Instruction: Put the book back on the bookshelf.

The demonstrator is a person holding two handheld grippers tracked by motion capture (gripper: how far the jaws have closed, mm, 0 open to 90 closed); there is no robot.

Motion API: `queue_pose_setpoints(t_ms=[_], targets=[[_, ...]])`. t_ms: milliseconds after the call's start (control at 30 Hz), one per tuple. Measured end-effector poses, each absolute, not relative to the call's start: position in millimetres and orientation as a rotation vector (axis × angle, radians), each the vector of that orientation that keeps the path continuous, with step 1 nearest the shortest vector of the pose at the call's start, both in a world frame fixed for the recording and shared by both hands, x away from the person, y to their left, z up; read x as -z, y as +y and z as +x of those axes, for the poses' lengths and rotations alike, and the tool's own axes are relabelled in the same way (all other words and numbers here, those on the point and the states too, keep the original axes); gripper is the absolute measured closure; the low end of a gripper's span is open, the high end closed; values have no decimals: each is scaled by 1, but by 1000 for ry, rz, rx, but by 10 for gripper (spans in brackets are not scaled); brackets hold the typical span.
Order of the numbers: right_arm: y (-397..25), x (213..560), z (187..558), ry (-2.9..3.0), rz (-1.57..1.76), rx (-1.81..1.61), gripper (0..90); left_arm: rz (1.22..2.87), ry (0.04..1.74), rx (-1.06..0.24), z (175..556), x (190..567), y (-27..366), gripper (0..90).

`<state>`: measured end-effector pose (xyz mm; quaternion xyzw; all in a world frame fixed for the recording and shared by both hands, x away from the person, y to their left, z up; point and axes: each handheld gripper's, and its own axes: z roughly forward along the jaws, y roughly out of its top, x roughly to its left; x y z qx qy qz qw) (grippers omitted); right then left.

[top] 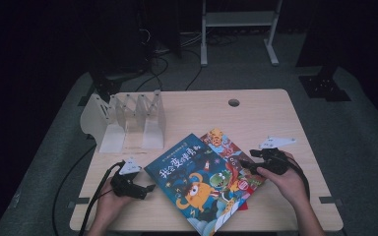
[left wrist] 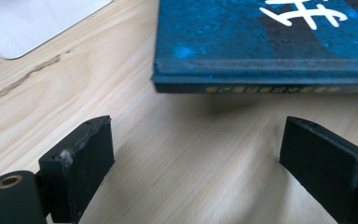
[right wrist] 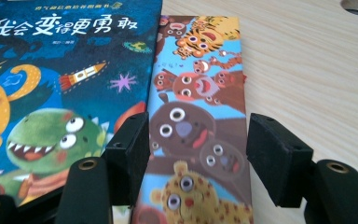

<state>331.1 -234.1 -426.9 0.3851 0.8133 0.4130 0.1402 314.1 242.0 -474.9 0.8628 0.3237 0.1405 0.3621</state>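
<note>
Work in hand: two picture books are lying stacked near the front edge of the bench (top: 275, 105), and both tongs are closing in on them from opposite sides.

Blue book (top: 197, 183): lying flat and skewed on top, covering most of the book beneath; its spine edge is facing the left tongs.

Lower book (top: 226, 147): showing as a bright strip of cartoon animals along the blue book's far right edge, flat on the bench.

Left tongs (left wrist: 196, 163): jaws standing wide apart, holding nothing, resting low over bare wood just short of the blue book's spine. Judgement: lined up to brace or take that edge.

Right tongs (right wrist: 198, 158): jaws apart, straddling the exposed strip of the lower book without clamping it. Judgement: placed there because that strip is the only free part to grip.

Book rack (top: 128, 120): white folding dividers standing upright at the bench's far left, slots unfilled; likely the destination.

Risk: pulling the lower book may be dragging the blue one along.
</note>
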Motion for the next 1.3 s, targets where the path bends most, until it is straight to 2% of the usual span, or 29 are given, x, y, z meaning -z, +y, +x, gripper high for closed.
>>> queue_pose_setpoints(t_ms=[33,100,167,200,233,300,333,367,400,500,900,1300], targets=[[-238,428,326,2348,1113,-1193,383,2210,826,-343,311,471,248,148],[-240,428,324,2345,1111,-1192,383,2200,830,-338,309,468,252,168],[-245,430,318,2337,1127,-1201,381,2189,828,-331,306,464,258,276],[-247,431,315,2336,1131,-1202,379,2177,826,-325,305,461,262,369],[-251,433,310,2333,1135,-1179,377,2156,826,-305,303,456,267,508],[-253,436,305,2336,1137,-1168,375,2139,841,-313,302,449,271,652],[-253,436,305,2336,1137,-1168,375,2139,841,-313,302,449,271,704],[-254,437,302,2338,1139,-1163,374,2134,857,-315,301,445,273,704],[-256,439,299,2337,1143,-1163,374,2130,868,-319,301,442,273,786],[-260,442,288,2336,1146,-1169,372,2136,904,-335,302,436,273,900],[-268,451,265,2339,1164,-1147,358,2151,931,-372,332,436,261,900],[-267,453,266,2313,1171,-1142,355,2116,910,-261,340,442,254,900]])
